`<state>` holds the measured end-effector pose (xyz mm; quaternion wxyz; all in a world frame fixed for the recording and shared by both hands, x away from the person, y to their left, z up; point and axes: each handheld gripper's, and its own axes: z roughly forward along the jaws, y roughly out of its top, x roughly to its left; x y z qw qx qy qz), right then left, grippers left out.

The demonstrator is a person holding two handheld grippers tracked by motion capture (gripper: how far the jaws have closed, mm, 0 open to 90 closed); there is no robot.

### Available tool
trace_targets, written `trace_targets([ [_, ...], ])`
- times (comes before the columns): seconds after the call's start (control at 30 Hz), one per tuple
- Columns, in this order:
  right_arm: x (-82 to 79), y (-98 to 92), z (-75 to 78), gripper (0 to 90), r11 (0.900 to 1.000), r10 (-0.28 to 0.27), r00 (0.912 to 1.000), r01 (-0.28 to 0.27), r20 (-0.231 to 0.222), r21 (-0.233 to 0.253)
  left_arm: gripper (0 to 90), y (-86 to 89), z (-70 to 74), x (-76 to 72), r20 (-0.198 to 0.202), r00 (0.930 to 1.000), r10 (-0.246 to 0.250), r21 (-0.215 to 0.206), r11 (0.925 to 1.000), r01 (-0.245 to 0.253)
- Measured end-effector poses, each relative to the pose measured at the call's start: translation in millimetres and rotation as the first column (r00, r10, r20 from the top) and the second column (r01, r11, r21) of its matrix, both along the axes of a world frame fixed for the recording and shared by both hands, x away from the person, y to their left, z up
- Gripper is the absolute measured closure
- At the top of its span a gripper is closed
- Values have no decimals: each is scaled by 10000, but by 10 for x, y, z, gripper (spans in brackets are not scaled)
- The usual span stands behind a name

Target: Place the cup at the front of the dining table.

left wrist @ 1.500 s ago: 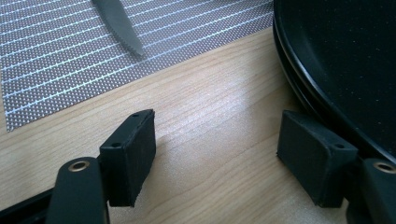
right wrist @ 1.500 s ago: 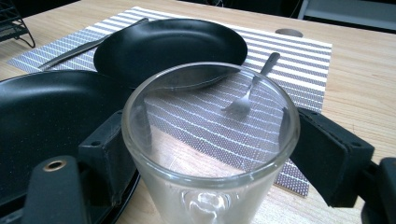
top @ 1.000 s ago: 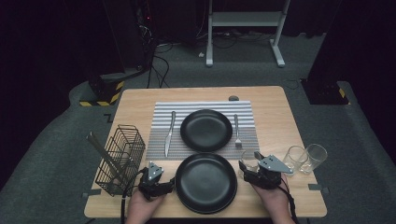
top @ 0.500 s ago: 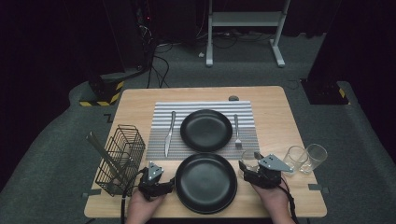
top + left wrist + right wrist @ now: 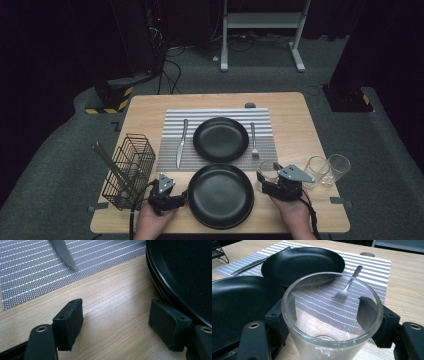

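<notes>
Nothing has shifted in the last second. The right gripper [image 5: 327, 322] still clasps the glass [image 5: 332, 322] at the near plate's [image 5: 220, 195] three o'clock; left gripper [image 5: 117, 322] fingers spread wide on the counter [image 5: 112, 300], so placing hasn't begun.

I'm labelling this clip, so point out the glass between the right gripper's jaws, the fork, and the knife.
glass [image 5: 332, 315], right gripper view, clear wall below the rim.
fork [image 5: 253, 140], high view, middle of the handle.
knife [image 5: 181, 142], high view, mid-length.
</notes>
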<state>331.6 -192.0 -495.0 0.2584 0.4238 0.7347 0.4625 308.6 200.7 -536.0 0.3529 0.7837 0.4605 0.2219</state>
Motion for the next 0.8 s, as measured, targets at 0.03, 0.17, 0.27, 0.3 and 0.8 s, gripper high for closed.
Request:
trace_targets([
  [0.03,0,-5,2,290,10000,-12,10000,12,-36,48,278,0,0,0,-4,10000,-4,-3,10000,4],
  [0.17,-2,-39,29,290,9998,-133,9999,132,65,149,278,0,-1,0,13,10000,2,-1,10000,-2],
  [0.27,-12,-57,60,290,9996,-162,9998,158,148,250,277,0,-1,0,12,10000,1,-2,10000,-1],
  [0.3,-16,-62,71,290,9995,-155,9997,150,177,273,277,0,-1,0,8,10000,3,-3,10000,-3],
  [0.8,-35,-11,205,290,9985,24,9988,-51,496,549,277,0,-1,0,8,10000,2,-3,10000,-2],
])
